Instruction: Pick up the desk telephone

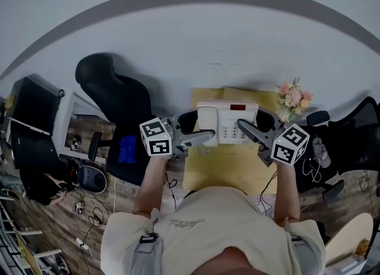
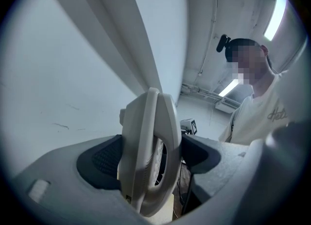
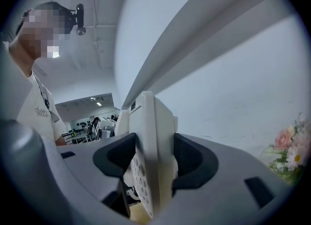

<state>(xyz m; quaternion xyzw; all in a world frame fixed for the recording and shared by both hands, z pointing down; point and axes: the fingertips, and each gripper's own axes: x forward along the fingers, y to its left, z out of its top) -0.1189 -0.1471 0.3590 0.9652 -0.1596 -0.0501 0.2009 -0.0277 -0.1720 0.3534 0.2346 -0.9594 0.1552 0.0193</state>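
Over yellow table (image 1: 225,176), left gripper (image 1: 205,136) and right gripper (image 1: 244,127) (forearms stretched forward) pinch desk telephone (image 1: 228,118).

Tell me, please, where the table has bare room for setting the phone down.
The near half of the table, between the phone and the person, is bare and looks the widest patch. Only a thin strip shows behind the phone. The far right corner is crowded by flowers, and the left tongs and right tongs clamp the phone's sides.

Desk telephone (image 1: 227,122) over table (image 1: 228,171), between left gripper (image 1: 203,136) and right gripper (image 1: 244,127), flowers (image 1: 294,98) to its right, chair (image 1: 116,92) left.
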